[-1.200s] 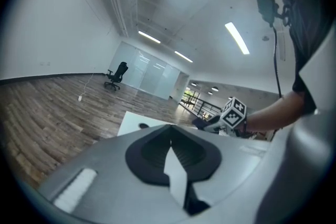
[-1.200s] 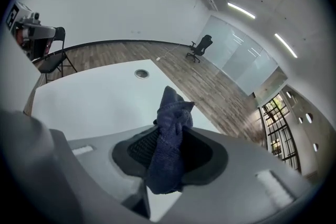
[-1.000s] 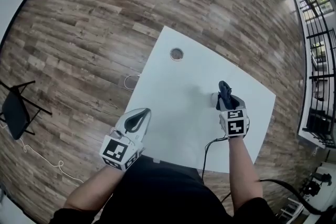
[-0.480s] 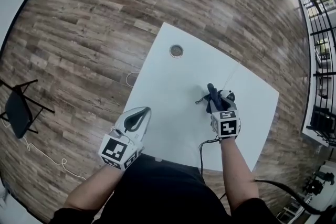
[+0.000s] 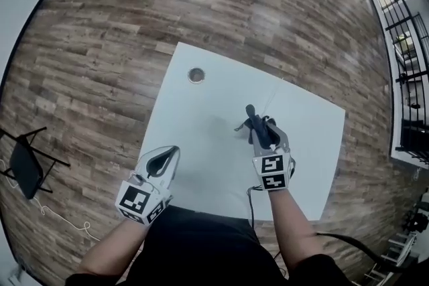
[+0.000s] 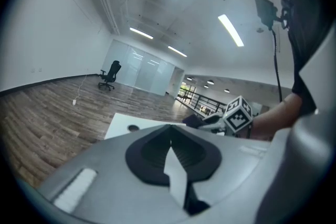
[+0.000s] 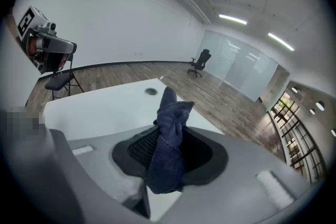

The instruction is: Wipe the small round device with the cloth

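So we've got the white table (image 5: 201,144) as our reference. The right gripper (image 5: 261,136) hangs over the middle of the table, a bit toward its right side. Its jaws are partly closed and clamped on the dark blue cloth (image 7: 169,149). The cloth is bunched into a thick wad between the dark pads, with one end poking out past the jaw tips and the other drooping down behind them. From the head view we can't tell whether the cloth touches the table top. The small round device (image 5: 196,75), a grey ring with a dark middle, sits flat on the table near its far left corner. It's well apart from the cloth and from both tools, and in the right gripper view we see it beyond the cloth's tip. The left gripper (image 5: 171,153) hovers at the table's near left corner, jaws brought together at the tips with nothing between them. Off the table's left side a black chair (image 5: 23,161) stands on the wood floor (image 5: 281,3), and a dark railing (image 5: 410,77) runs past the table's right side.
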Motion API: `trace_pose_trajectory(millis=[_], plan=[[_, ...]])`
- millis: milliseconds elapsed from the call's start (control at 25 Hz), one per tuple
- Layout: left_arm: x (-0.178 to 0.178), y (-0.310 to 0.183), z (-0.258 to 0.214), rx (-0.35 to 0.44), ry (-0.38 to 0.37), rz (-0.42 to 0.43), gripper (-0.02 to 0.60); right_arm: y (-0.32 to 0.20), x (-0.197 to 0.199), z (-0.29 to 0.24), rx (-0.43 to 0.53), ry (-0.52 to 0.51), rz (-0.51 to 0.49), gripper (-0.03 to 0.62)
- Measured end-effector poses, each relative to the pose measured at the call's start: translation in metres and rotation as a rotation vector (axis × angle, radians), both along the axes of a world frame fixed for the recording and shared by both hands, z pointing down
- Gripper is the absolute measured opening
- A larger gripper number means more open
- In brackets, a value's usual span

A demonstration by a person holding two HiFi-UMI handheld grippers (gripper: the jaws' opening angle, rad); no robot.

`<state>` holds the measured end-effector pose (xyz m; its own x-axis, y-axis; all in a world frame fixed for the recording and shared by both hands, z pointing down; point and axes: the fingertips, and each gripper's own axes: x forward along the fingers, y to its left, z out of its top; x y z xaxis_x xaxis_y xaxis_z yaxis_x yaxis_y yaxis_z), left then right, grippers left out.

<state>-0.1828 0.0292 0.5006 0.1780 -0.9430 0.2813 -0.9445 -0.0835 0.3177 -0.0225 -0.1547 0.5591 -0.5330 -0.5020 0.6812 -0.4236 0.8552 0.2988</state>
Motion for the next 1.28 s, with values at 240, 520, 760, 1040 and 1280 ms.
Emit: trace_pose_trajectory(millis=[240,520,760,1040,1280], plan=[[0.017,-0.018,-0.018,-0.007,-0.054,-0.013,0.006,-0.043,0.034,-0.01,0.007,-0.055,0.093,0.126],[0.04,-0.011,-0.022,-0.071,-0.115,-0.05,0.006,-0.056,0.047,0.009,-0.076,-0.134,0.09,0.126],[0.059,0.001,-0.028,-0.103,-0.153,-0.092,0.006,-0.066,0.048,0.02,-0.082,-0.142,0.037,0.124],[0.068,0.03,-0.028,-0.158,-0.198,-0.165,0.006,-0.071,0.048,0.04,-0.047,-0.095,-0.037,0.124],[0.075,0.056,-0.034,-0.183,-0.224,-0.225,0.006,-0.071,0.051,0.062,-0.095,-0.093,-0.038,0.124]])
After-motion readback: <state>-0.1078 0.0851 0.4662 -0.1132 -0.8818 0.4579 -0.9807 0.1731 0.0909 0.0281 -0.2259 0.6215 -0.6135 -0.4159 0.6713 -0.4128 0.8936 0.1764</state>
